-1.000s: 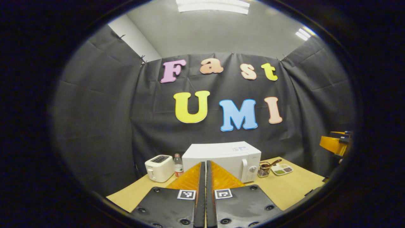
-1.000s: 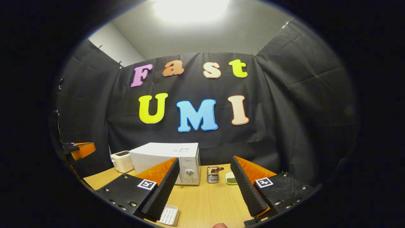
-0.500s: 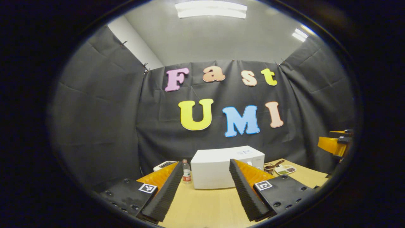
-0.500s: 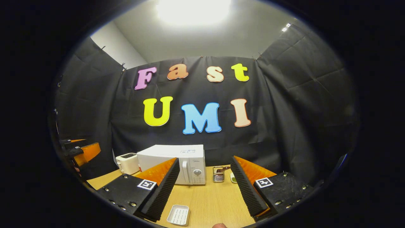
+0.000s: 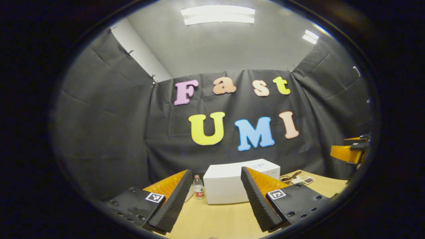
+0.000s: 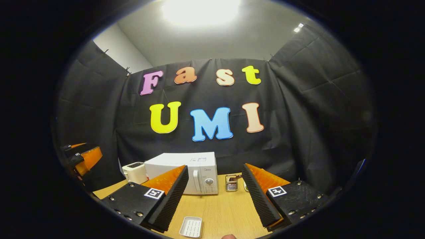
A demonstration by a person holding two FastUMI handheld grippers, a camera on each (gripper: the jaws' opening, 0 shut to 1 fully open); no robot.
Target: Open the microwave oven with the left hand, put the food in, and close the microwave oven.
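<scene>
The white microwave (image 5: 225,187) stands shut at the back of the wooden table (image 5: 215,219), and I see its side and top between my left fingers. My left gripper (image 5: 215,172) is open with nothing in it, well short of the oven. From the right gripper view the microwave (image 6: 181,166) shows its front with a vertical door handle (image 6: 196,181) and a dial (image 6: 209,181). My right gripper (image 6: 215,167) is open and holds nothing. A small white ribbed dish (image 6: 191,227) lies on the table just below it.
A white toaster (image 6: 134,172) and a small water bottle (image 5: 198,188) stand left of the microwave. A metal utensil holder (image 6: 231,183) and a divided snack dish (image 5: 303,180) sit to its right. The other gripper shows at the edge of each view (image 5: 348,152) (image 6: 83,157).
My left gripper has gone from shut to open, and its view has tilted so the microwave sits lower. In the right gripper view the white dish has come further into sight.
</scene>
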